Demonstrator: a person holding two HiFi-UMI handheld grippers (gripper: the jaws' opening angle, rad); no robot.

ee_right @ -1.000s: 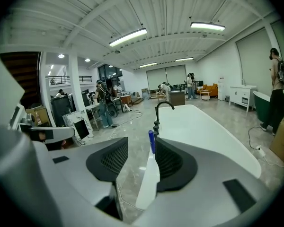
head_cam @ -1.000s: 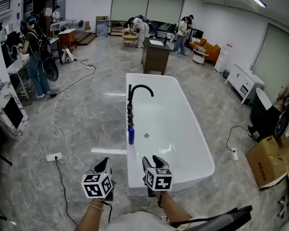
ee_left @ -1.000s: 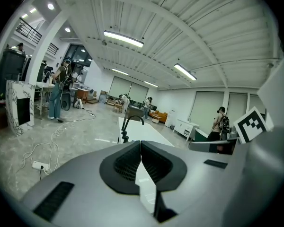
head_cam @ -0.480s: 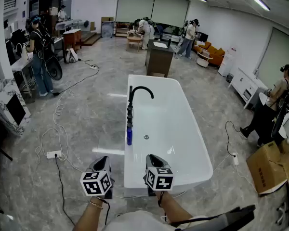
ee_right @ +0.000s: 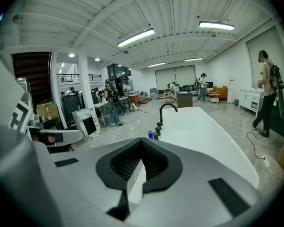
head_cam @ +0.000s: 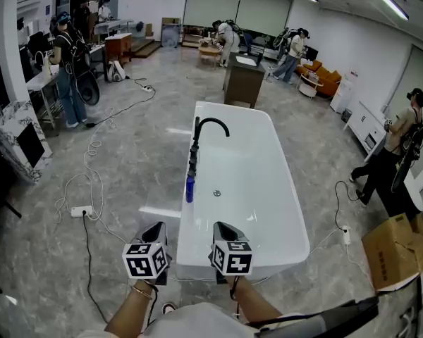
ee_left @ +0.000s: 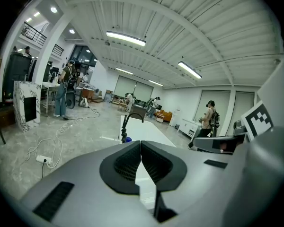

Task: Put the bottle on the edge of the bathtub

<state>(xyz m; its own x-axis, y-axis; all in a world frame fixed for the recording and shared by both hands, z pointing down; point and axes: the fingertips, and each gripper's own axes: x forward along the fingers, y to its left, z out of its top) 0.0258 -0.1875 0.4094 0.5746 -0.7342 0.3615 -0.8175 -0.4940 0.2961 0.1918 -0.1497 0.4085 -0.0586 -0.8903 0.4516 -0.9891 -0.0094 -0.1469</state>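
Glossy white bathtub; polished stone floor.

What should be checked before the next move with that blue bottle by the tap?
1. Bottle upright on the bathtub edge beside the tap: ok.
2. Left gripper empty, jaws together: ok.
3. Right gripper empty, jaws together: ok.
4. Bottle within reach: not ok; both grippers sit at the bathtub's near end, well short of it.
5. Bottle cap closed: cannot tell.

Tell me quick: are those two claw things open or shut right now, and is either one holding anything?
Left gripper: shut, holding nothing.
Right gripper: shut, holding nothing.
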